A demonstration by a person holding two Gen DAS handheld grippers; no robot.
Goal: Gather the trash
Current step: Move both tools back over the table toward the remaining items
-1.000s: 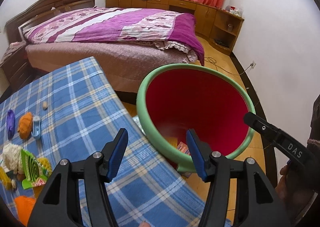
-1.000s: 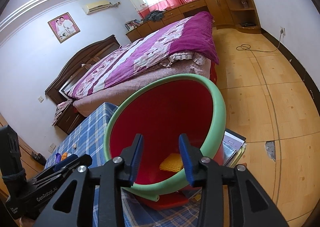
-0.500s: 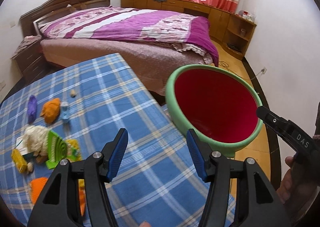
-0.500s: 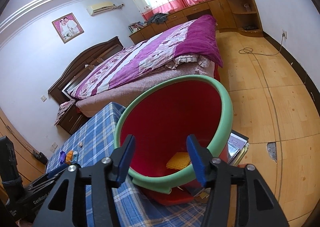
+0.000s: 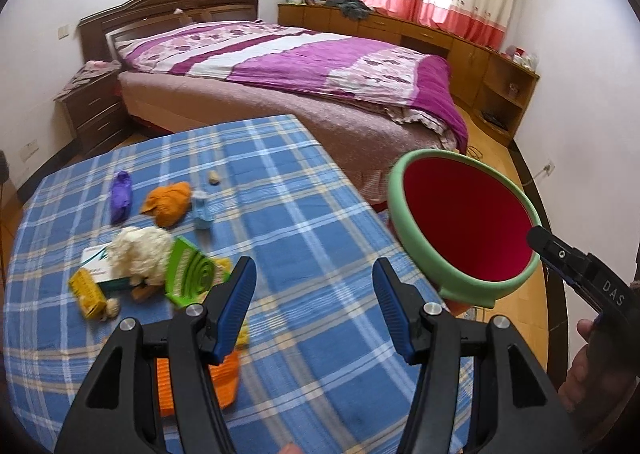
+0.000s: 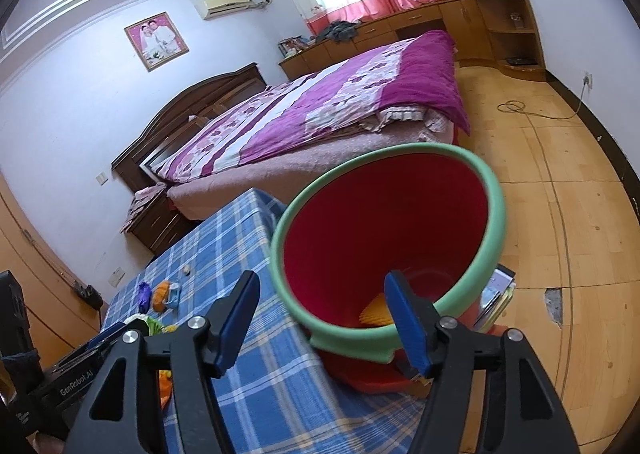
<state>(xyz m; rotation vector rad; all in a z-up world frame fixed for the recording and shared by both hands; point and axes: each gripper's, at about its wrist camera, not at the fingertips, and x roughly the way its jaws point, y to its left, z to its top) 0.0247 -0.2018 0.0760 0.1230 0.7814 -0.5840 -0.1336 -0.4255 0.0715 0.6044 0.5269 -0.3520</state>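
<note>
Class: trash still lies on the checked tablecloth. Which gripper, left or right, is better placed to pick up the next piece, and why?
Left. The left gripper hangs open over the tablecloth, beside the orange wrapper and the green packet. The right gripper is open at the red bin.

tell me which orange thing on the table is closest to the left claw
The ribbed orange piece just under the left claw; the crumpled orange wrapper lies farther back.

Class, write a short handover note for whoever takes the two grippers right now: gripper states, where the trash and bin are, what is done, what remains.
Left gripper: open, holding nothing, above the checked table.
Right gripper: open, holding nothing, at the red bin beside the table's edge.
Done: one yellow piece lies in the bin.
Left: orange wad, purple wrapper, green wrapper, yellow box and other bits remain on the table.
</note>
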